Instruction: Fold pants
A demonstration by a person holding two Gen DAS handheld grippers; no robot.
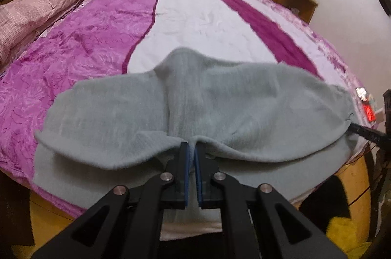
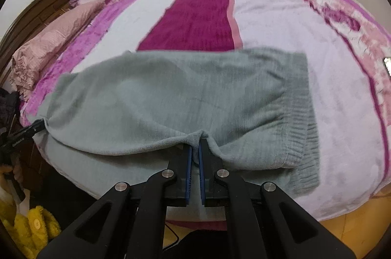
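Left wrist view: the left gripper (image 1: 191, 144) has its blue-padded fingers pinched on the near edge of the grey pants (image 1: 244, 107), a fold of the fleece caught between them. The pants lie spread across the near end of the bed (image 1: 207, 22), on its pink, white and magenta cover (a folded layer rests over a lower grey one). Right wrist view shows the right gripper (image 2: 195, 147) likewise clamped on the near edge, with the ribbed waistband (image 2: 301, 112) off to its right. Pink pillows (image 1: 36, 12) sit at the far left.
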